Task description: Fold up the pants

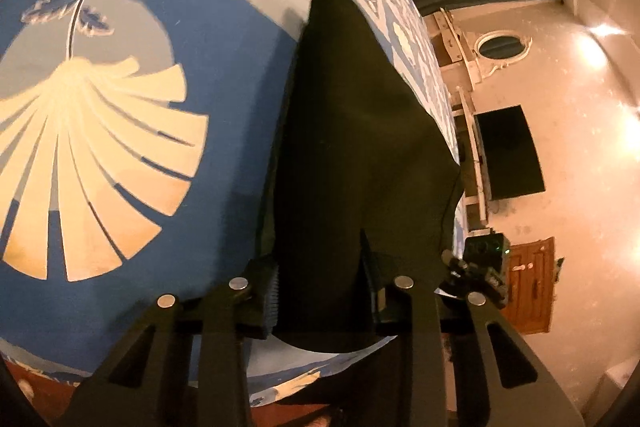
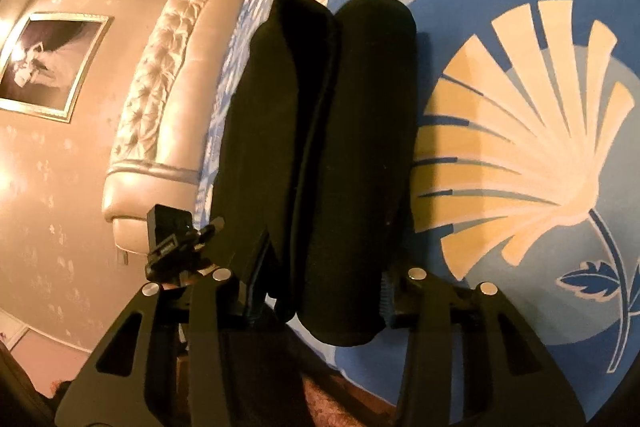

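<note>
Grippers [image 1: 326, 291] clamping black pants [image 2: 332, 147], folded lengthwise

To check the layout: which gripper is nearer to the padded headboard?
Left, it seems. The left gripper sits between the right gripper and the headboard. Both sets of jaws pinch the pants.

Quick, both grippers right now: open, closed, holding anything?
Left gripper: closed on the black pants.
Right gripper: closed on the pants, both folded legs between its fingers.
</note>
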`<state>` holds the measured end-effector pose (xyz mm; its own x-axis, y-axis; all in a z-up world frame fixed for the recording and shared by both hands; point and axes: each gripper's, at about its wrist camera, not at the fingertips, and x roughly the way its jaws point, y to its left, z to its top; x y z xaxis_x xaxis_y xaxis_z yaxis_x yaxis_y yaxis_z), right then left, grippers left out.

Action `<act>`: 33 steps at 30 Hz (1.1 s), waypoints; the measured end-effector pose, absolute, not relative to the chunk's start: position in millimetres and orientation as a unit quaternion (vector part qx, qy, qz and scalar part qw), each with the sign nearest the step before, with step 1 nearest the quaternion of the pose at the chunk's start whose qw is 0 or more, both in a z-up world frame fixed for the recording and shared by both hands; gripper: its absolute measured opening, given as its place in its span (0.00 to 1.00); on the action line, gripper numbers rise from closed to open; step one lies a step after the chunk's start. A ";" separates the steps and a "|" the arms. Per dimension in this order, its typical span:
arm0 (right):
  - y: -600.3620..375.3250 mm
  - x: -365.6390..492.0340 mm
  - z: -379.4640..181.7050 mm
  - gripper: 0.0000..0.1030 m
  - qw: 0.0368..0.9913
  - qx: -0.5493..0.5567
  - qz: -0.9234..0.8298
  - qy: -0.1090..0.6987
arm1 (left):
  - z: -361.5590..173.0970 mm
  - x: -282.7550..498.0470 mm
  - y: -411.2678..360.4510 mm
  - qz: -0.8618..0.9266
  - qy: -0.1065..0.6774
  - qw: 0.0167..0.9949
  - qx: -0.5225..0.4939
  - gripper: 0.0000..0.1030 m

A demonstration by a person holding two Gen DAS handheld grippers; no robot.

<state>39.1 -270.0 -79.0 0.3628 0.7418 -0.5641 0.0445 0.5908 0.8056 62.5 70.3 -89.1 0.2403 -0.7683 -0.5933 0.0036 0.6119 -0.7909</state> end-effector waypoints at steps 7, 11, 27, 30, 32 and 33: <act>-279.5 40.8 -68.3 0.88 0.738 0.389 0.246 0.493 | -83.2 60.6 80.0 -0.303 0.525 0.709 -0.359 0.57; -294.9 43.6 -66.9 0.90 0.747 0.400 0.222 0.482 | -72.8 60.8 106.3 -0.319 0.473 0.728 -0.381 0.72; -285.6 127.3 -76.4 0.98 0.738 0.421 0.239 0.470 | -98.3 165.0 67.5 -0.335 0.513 0.712 -0.341 0.74; -285.3 132.5 -77.3 0.98 0.737 0.419 0.245 0.471 | -100.3 179.8 60.2 -0.342 0.522 0.704 -0.339 0.74; -285.5 131.8 -77.3 0.97 0.738 0.416 0.248 0.469 | -101.4 186.8 58.0 -0.346 0.523 0.699 -0.343 0.74; -284.7 131.3 -77.1 0.97 0.740 0.413 0.249 0.469 | -101.6 184.8 58.5 -0.348 0.522 0.697 -0.347 0.74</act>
